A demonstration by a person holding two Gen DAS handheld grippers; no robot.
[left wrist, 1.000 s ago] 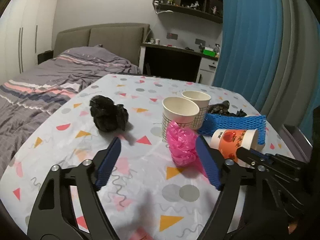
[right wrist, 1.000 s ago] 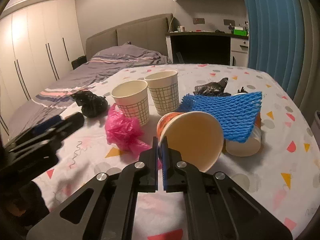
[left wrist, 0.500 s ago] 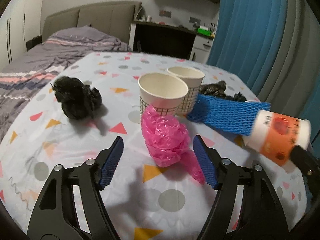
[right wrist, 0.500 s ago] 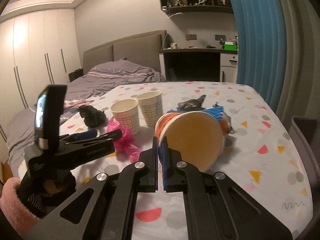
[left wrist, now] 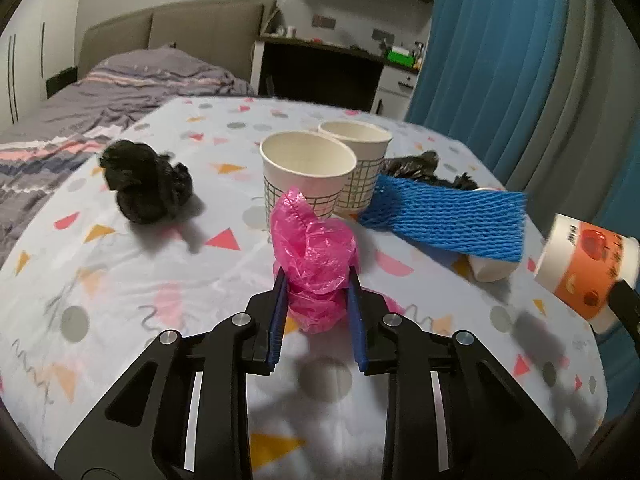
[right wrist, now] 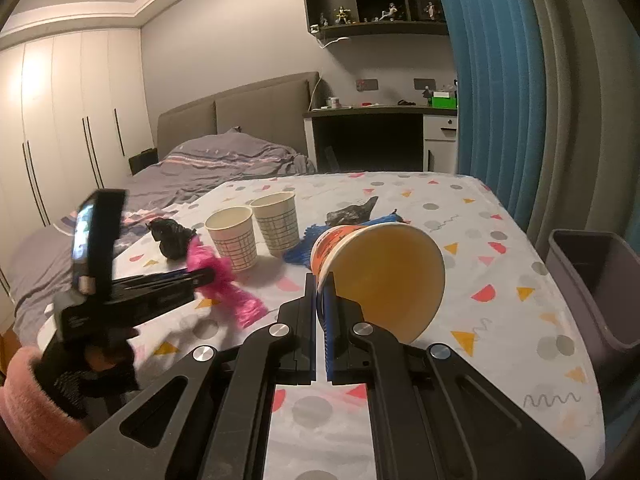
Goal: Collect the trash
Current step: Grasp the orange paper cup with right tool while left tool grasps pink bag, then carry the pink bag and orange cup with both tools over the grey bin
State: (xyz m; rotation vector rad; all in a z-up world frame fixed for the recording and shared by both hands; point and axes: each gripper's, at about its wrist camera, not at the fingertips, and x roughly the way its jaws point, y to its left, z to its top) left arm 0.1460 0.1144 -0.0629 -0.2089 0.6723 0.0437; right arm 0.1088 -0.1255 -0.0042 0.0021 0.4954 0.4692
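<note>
Our left gripper (left wrist: 316,280) was closing on the pink bag (left wrist: 314,256) lying on the table (left wrist: 120,280), while our right gripper (right wrist: 320,292), clamped on the orange cup (right wrist: 380,276), had lifted it toward the bin (right wrist: 592,280).

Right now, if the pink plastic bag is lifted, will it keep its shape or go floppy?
Probably floppy: the pink bag is thin, crumpled film that bulges above the closing left gripper. It looks very light for its size. A loose tail trails onto the tablecloth and may dangle or drag.
</note>
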